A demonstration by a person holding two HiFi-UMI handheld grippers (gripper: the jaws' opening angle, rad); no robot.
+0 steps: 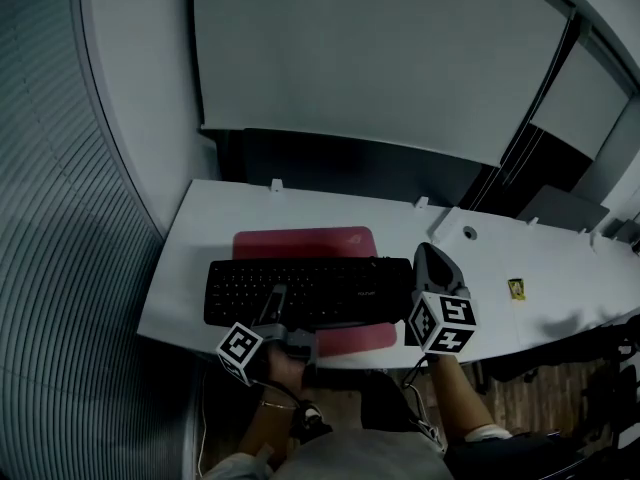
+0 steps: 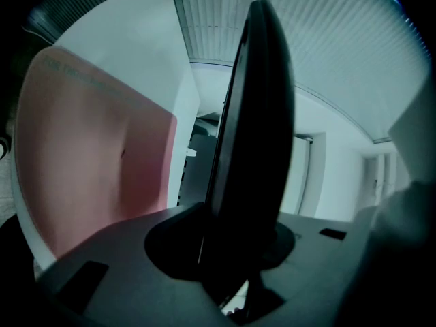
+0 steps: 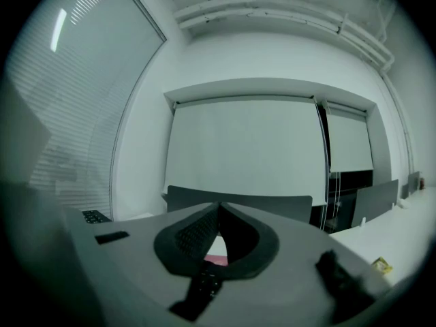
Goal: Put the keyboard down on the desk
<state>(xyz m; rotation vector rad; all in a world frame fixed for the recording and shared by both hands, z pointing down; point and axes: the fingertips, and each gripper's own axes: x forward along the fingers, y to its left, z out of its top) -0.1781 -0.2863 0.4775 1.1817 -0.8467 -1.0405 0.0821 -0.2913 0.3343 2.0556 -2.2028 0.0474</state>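
Keyboard (image 1: 310, 290) over red mat (image 1: 300, 240) on white desk (image 1: 490, 303), clamped in left gripper (image 1: 277, 305); right gripper (image 1: 428, 256) closed, empty

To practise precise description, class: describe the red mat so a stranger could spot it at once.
Find the long white desk. Towards its left end a black keyboard covers the middle of a flat rectangle. That mat is the only red thing on the desk, showing behind and in front of the keyboard.
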